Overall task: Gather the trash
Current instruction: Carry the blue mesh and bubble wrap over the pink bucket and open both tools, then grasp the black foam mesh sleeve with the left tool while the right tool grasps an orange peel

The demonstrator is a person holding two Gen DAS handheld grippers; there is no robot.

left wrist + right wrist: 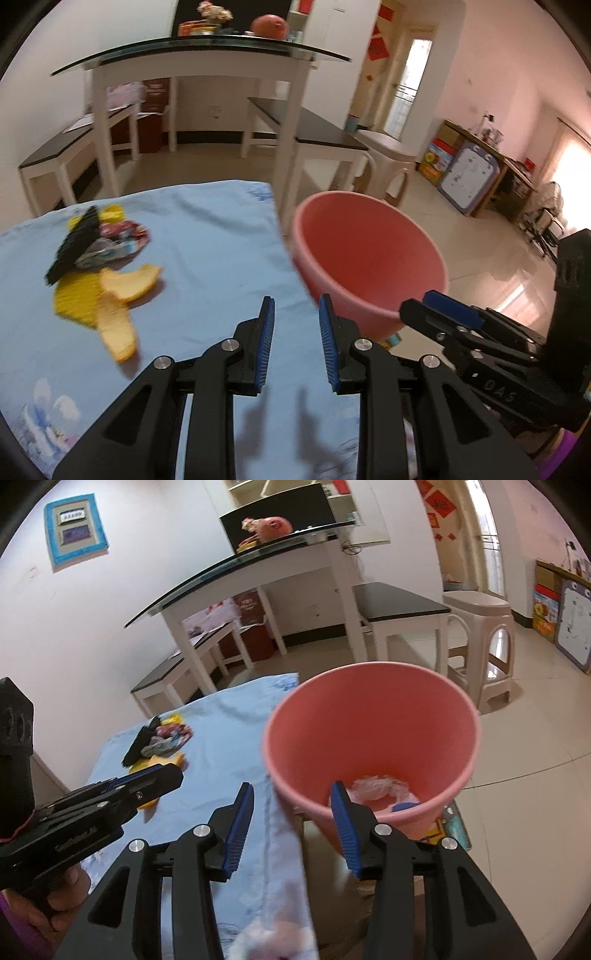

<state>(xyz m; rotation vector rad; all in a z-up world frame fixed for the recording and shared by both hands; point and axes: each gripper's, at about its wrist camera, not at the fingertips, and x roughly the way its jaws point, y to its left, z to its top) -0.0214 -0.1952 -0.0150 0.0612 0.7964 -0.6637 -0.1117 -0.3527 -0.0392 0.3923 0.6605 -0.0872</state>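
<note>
A pink bin [369,254] stands beside the right edge of a table covered by a light blue cloth [207,236]. In the right wrist view the bin [373,720] holds clear plastic wrap [376,786] and a blue scrap. A trash pile lies at the cloth's left: yellow peel [118,295], a yellow net, a black piece [74,243] and a crumpled wrapper [118,240]. My left gripper [297,317] is open and empty over the cloth, right of the pile. My right gripper [291,805] is open and empty, with its jaws either side of the bin's near rim.
A glass-topped white table [199,55] with benches stands behind. A beige plastic stool [480,642] is on the tiled floor to the right. Boxes and a board [469,173] line the right wall. Colourful packaging [450,827] lies on the floor beside the bin.
</note>
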